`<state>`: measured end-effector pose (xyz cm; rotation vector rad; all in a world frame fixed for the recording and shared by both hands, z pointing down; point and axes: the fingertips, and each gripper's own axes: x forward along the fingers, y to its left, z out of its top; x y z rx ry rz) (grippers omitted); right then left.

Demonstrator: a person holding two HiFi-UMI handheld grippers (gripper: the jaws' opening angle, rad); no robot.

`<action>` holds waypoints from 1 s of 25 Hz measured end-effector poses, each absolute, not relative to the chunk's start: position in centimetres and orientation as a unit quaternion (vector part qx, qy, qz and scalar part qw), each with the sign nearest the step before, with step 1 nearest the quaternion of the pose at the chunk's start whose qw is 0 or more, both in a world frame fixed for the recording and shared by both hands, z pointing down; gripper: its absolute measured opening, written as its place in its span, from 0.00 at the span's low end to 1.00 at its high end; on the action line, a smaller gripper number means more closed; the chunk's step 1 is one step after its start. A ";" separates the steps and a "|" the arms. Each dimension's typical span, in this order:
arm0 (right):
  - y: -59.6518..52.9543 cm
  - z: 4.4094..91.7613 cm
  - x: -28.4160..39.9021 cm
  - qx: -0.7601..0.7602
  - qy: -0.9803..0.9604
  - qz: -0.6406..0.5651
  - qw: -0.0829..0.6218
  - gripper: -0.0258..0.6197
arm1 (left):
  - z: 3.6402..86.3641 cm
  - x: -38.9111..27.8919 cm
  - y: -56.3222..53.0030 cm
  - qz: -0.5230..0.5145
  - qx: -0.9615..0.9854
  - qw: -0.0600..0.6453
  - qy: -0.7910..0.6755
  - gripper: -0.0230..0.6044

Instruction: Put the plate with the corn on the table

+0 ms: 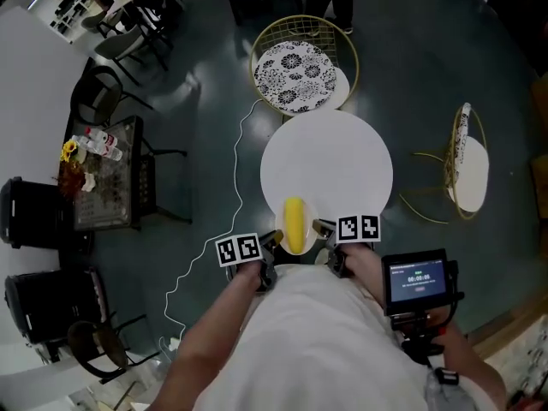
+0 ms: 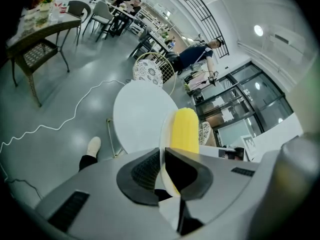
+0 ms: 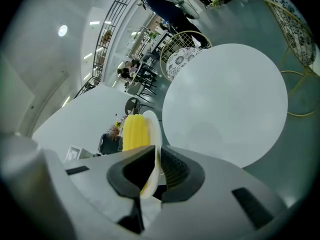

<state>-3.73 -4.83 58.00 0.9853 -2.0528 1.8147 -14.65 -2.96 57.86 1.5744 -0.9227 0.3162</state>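
Note:
A yellow corn cob (image 1: 294, 223) lies on a small white plate (image 1: 309, 215), held just over the near edge of the round white table (image 1: 326, 157). My left gripper (image 1: 272, 242) is shut on the plate's left rim and my right gripper (image 1: 324, 229) is shut on its right rim. In the left gripper view the plate's rim (image 2: 162, 134) runs edge-on between the jaws, with the corn (image 2: 184, 129) to its right. In the right gripper view the plate (image 3: 153, 134) stands edge-on in the jaws, the corn (image 3: 133, 132) on its left, the table (image 3: 227, 104) beyond.
A gold wire chair (image 1: 303, 65) with a patterned cushion stands beyond the table, another chair (image 1: 466, 161) to its right. A dark side table (image 1: 101, 175) with bottles and flowers stands far left. A white cable (image 1: 208, 247) snakes over the grey floor. A screen device (image 1: 417, 282) sits near my right arm.

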 end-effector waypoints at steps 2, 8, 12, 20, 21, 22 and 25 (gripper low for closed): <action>-5.3 58.0 -3.3 0.345 -0.695 0.621 0.111 0.11 | 57.9 -14.3 -3.7 0.143 0.683 0.602 -0.389 0.09; -6.9 58.3 -1.9 0.376 -0.677 0.626 0.090 0.11 | 58.5 -13.0 -6.4 0.171 0.695 0.602 -0.354 0.09; -8.2 58.9 -1.4 0.392 -0.663 0.634 0.078 0.11 | 58.9 -12.5 -8.4 0.190 0.702 0.597 -0.338 0.09; -10.1 59.8 -0.8 0.415 -0.640 0.644 0.061 0.11 | 60.0 -11.8 -11.2 0.227 0.710 0.592 -0.307 0.09; -10.2 59.9 -0.8 0.417 -0.637 0.645 0.060 0.11 | 60.1 -11.7 -11.5 0.230 0.711 0.591 -0.303 0.09; -10.3 59.9 -0.8 0.420 -0.634 0.647 0.058 0.11 | 60.2 -11.7 -11.7 0.233 0.712 0.592 -0.299 0.09; -10.6 60.5 -1.1 0.437 -0.619 0.651 0.056 0.11 | 60.6 -12.2 -12.3 0.244 0.712 0.595 -0.281 0.09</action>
